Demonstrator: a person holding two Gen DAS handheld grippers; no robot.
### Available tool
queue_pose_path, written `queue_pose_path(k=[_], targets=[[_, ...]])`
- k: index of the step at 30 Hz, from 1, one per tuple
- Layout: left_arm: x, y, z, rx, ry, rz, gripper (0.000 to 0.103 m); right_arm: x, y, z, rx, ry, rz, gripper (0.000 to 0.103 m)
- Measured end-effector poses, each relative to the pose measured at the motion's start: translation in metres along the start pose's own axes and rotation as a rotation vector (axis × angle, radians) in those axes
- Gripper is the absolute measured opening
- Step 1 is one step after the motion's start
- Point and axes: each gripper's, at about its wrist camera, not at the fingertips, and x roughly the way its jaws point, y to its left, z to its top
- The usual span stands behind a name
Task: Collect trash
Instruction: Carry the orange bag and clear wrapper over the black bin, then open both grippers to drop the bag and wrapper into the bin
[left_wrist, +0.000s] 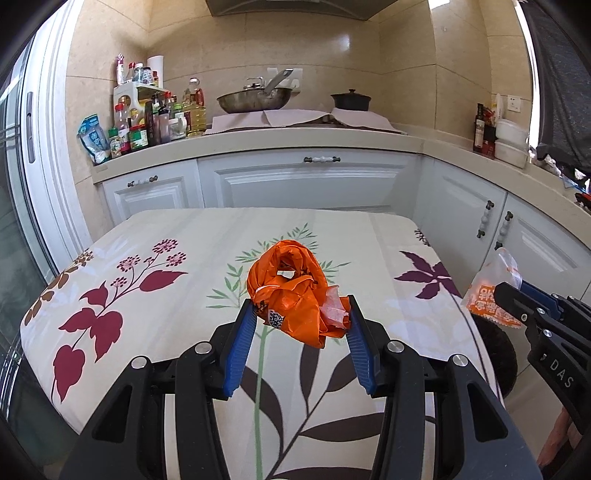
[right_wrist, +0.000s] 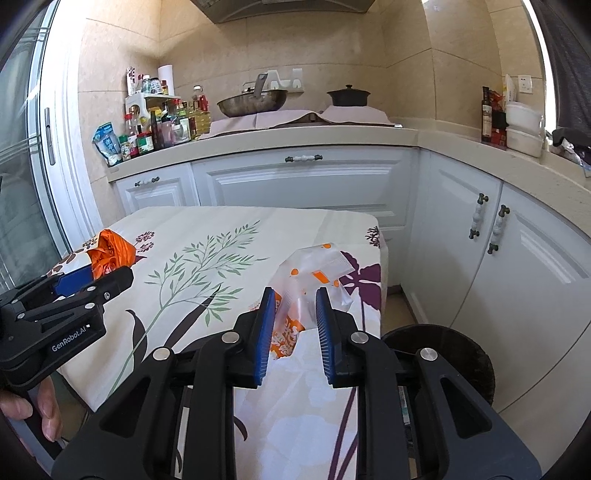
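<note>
A crumpled orange plastic bag sits between the blue pads of my left gripper, over the floral tablecloth. The jaws are closed against its sides. It also shows in the right wrist view, held by the left gripper. My right gripper is closed on a clear snack wrapper with orange print near the table's right edge. The same wrapper and the right gripper show at the right of the left wrist view.
A dark round bin stands on the floor right of the table, partly hidden by the gripper. White cabinets and a counter with bottles, a wok and a pot stand behind.
</note>
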Motion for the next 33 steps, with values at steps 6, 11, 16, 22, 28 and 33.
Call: queue_pose_path(k=[6, 11, 16, 22, 28, 33], targets=[[-0.004, -0.014, 0.005, 0.012, -0.021, -0.027, 0.048, -0.012, -0.015, 0.0, 0.005, -0.028, -0.04, 0.022], [-0.005, -0.036, 0.009, 0.045, -0.035, -0.065, 0.048, -0.022, -0.038, 0.0, 0.03, -0.045, -0.085, 0.022], [-0.002, -0.062, 0.012, 0.075, -0.034, -0.118, 0.048, -0.031, -0.064, -0.002, 0.055, -0.052, -0.147, 0.022], [0.001, -0.099, 0.017, 0.112, -0.052, -0.189, 0.048, -0.04, -0.099, -0.006, 0.098, -0.062, -0.221, 0.022], [0.005, -0.142, 0.021, 0.168, -0.07, -0.257, 0.048, -0.046, -0.132, -0.01, 0.129, -0.065, -0.286, 0.022], [0.016, -0.166, 0.026, 0.183, -0.068, -0.282, 0.048, -0.045, -0.153, -0.012, 0.14, -0.066, -0.319, 0.022]])
